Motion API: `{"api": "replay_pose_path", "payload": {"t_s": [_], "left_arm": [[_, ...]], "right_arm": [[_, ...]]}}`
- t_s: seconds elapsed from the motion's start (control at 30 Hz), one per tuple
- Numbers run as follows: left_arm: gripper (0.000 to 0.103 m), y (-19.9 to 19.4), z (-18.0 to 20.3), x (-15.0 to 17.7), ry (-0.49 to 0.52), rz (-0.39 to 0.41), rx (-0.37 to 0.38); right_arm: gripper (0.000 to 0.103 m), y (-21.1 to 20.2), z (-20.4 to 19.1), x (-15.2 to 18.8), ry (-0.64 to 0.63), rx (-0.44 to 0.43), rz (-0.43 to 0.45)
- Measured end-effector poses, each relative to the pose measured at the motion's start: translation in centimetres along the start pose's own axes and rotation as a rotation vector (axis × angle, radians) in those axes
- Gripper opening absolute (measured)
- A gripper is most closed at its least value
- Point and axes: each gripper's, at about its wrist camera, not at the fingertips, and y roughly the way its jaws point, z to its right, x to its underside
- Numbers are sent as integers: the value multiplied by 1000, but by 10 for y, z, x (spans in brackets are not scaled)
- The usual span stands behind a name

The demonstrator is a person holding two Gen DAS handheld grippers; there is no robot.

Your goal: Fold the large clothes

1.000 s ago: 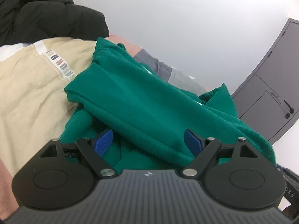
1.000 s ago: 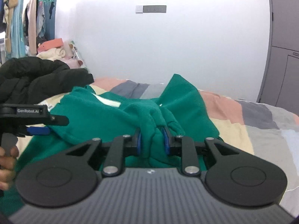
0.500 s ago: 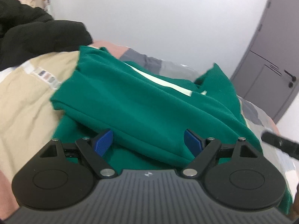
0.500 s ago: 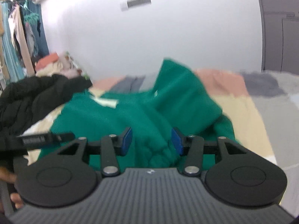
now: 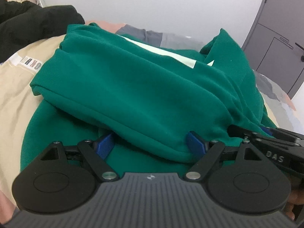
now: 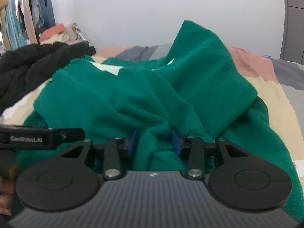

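My left gripper is spread wide, w/ a thick fold of the green sweatshirt draped between its blue pads; can't tell if the pads press the cloth, looks loose. My right gripper is closing, jaws partway in, w/ a bunched ridge of green fabric between them; pads look just beside the cloth, not clearly pinching yet. Sweatshirt lies heaped on the bed, over the beige, pink & grey patchwork cover, pale strip showing on top. One flap stands up at the far right, near the wall. Black jacket sits at the far left, apart from the green. Both grippers are close together at the near edge of the garment.
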Motion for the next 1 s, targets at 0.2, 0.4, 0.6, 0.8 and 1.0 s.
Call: {"api": "replay_pose_path", "payload": {"t_s": [0.2,0.4,0.6,0.8,1.0], "left_arm": [[86,-23,-6,-4,-54,23,29],[86,-76,-6,5,-151,69,40],[86,-122,15,14,-95,76,12],[86,-151,26,32,-59,27,24],[86,-155,14,50,-121,-58,1]], "right_arm": [[41,-15,4,-1,48,-23,37],[43,-70,8,-7,83,-58,130],[43,-126,15,-8,94,-32,147],[43,-175,36,-19,110,-31,108],[44,-191,82,-7,221,69,-21]]}}
